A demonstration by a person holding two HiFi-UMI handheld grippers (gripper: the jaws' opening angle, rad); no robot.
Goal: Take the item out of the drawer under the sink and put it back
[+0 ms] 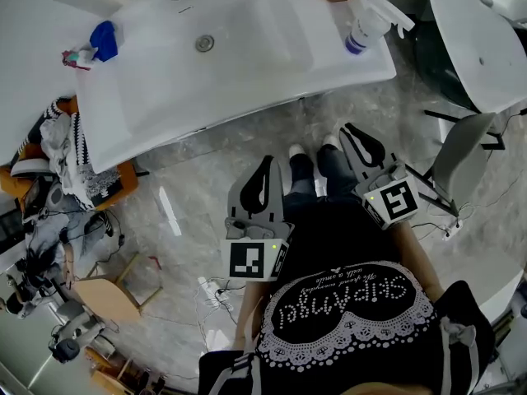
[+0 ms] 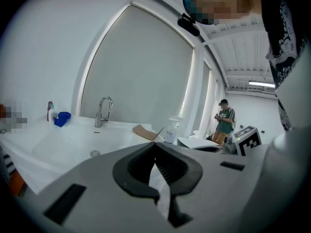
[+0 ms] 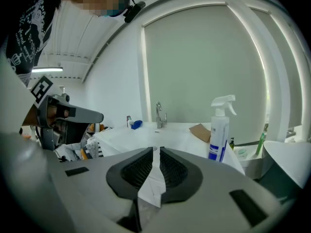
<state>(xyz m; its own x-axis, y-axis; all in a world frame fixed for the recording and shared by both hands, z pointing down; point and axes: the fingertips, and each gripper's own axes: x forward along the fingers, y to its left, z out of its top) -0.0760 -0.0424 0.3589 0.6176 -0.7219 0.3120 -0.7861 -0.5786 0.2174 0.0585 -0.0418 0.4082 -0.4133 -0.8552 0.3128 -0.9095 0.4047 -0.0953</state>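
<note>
Before the glossy white sink, left tool and right tool, ribbed pads clenched, empty.

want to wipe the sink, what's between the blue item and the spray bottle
Head view: just bare white sink with its drain between the blue item and the spray bottle.

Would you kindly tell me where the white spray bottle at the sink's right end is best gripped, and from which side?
Grip the white spray bottle around its round body, below the trigger head, coming level from the white sink's front: it stands upright at the edge, that side unobstructed.
</note>
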